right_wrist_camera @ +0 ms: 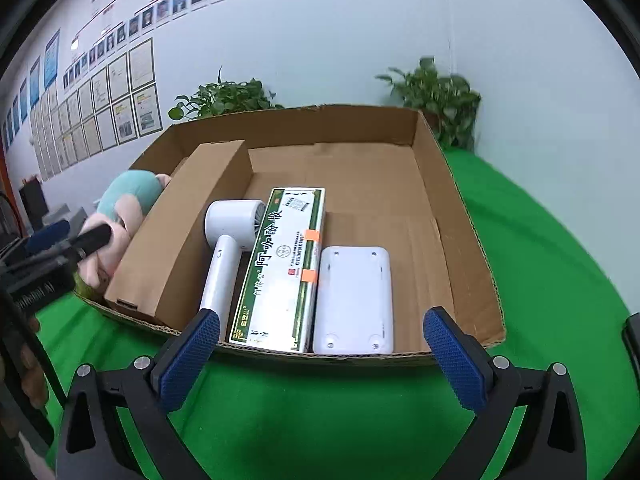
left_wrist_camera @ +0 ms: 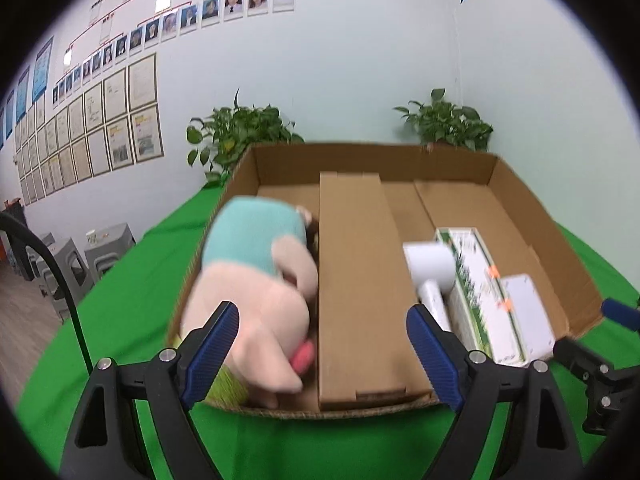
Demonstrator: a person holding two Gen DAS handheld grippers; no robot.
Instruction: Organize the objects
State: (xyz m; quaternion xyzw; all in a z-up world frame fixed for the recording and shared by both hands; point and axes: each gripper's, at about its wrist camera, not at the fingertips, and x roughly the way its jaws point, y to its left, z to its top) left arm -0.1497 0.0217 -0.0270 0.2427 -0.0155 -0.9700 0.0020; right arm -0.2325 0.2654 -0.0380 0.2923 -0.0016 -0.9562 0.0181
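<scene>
A green-covered counter (right_wrist_camera: pixel 540 240) carries one shallow corrugated cardboard tray (right_wrist_camera: pixel 452 200), its near wall partly hidden behind my blue ribbed fingertips. Inside the tray, one long plain cardboard box (left_wrist_camera: pixel 356 280) divides the floor. Left of that box lies one soft plush toy (left_wrist_camera: pixel 256 276), teal and peach, blurred, its face hard to make out. Right of the box, side by side: one glossy green-and-white carton (right_wrist_camera: pixel 280 268), one smooth white rounded-rectangle device (right_wrist_camera: pixel 352 300), one white handheld fan (right_wrist_camera: pixel 230 240). My left hand-held gripper (left_wrist_camera: pixel 324 344) stands released, nothing between its pads; my right hand-held gripper (right_wrist_camera: pixel 324 344) likewise gapes empty before the tray.
</scene>
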